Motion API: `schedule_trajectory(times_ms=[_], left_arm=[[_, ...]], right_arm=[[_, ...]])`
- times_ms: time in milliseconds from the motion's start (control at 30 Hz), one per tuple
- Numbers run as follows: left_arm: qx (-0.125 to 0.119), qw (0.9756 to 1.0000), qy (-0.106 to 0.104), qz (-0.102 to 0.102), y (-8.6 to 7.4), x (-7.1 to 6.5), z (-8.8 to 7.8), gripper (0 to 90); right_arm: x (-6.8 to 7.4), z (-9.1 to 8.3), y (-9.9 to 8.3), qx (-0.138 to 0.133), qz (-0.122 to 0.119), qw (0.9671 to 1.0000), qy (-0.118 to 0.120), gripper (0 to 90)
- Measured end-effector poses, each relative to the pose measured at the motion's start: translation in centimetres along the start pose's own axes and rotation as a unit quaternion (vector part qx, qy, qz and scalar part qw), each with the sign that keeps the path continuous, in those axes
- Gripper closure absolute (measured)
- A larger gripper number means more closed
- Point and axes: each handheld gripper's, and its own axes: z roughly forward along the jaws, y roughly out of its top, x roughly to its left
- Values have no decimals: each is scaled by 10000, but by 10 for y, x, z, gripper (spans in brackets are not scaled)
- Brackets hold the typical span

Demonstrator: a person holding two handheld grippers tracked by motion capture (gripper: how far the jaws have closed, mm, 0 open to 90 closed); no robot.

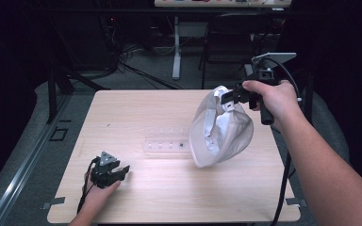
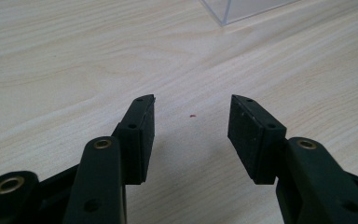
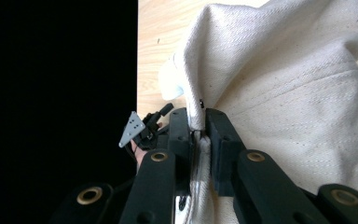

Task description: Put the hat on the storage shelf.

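High view: cream cotton cap [image 1: 221,128], light, soft and floppy, hanging above the table [image 1: 136,113] beside a clear tray [image 1: 167,143], right tool [image 1: 227,97] clamped on its rim seam, the firmest hold; left tool [image 1: 118,172] agape, empty.

cap [image 1: 221,129]: matt cream cloth | table [image 1: 136,108]: pale wood grain | tray [image 1: 167,141]: probably clear plastic
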Motion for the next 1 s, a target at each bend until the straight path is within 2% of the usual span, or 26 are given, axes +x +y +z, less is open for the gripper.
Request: schedule_trajectory(times_ms=[433,1000], left_arm=[[13,10000,-27,21,1,1,-1,512],[-3,10000,-44,8,1,1,0,512]], right_arm=[[8,14,17,-279,111,9995,98,814],[14,38,37,-603,418,9972,117,814]])
